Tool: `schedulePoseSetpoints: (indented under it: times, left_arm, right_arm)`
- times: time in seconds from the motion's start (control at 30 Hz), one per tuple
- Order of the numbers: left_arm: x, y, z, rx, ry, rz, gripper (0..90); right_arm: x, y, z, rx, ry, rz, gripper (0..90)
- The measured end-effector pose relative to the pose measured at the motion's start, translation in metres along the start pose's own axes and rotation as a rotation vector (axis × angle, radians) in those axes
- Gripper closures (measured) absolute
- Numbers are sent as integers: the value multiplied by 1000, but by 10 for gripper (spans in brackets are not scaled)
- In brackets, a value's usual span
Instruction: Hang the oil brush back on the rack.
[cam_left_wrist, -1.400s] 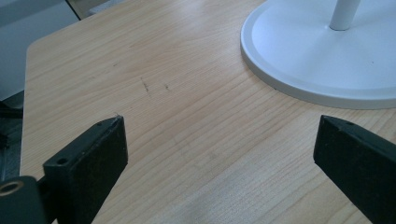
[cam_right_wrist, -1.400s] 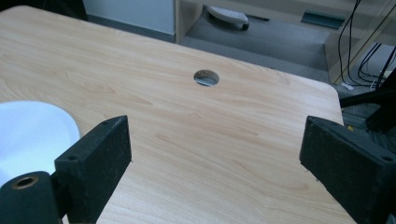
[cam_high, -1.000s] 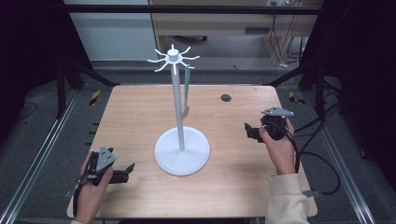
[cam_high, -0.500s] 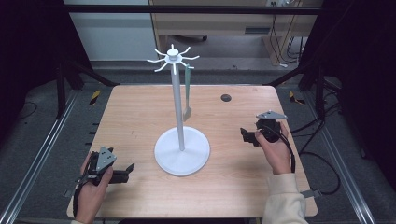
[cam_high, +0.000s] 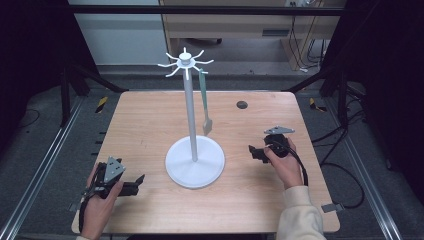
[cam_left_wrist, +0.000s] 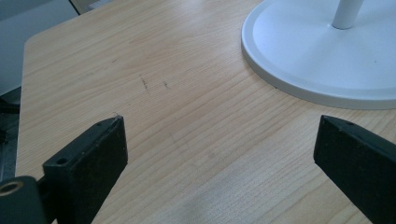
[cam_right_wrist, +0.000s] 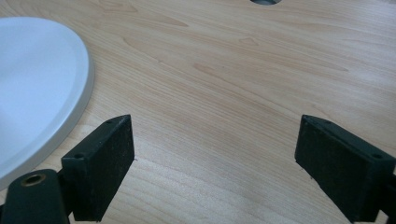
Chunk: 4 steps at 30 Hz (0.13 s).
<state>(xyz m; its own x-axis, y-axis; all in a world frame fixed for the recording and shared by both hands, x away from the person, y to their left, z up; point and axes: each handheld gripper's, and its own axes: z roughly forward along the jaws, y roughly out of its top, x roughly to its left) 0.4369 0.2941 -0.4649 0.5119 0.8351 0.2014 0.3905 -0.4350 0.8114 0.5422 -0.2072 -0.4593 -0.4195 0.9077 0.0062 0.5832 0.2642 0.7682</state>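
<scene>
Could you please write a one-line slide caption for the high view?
Two open grippers, left and right, flank a white hook stand with a green utensil hanging from it.

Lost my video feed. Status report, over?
Left gripper open, empty, low by stand base. Right gripper open, empty. Green utensil hangs on stand hook. Nothing between.

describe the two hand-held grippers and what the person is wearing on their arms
Both the left hand-held gripper and the right hand-held gripper are black with flat rectangular jaws, each topped by a grey three-cornered plate. A black cable trails from the right one. The right arm wears a cream sleeve.
</scene>
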Motion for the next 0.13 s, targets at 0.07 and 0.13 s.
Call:
schedulePoseSetpoints:
  times: [0.07,0.13]
  left_arm:
    - [0,0,0,0,0,-1,25]
    - [0,0,0,1,-1,-3,25]
  right_arm:
    - [1,-1,2,-13,2,14,131]
    - [0,-2,3,-16,5,18,131]
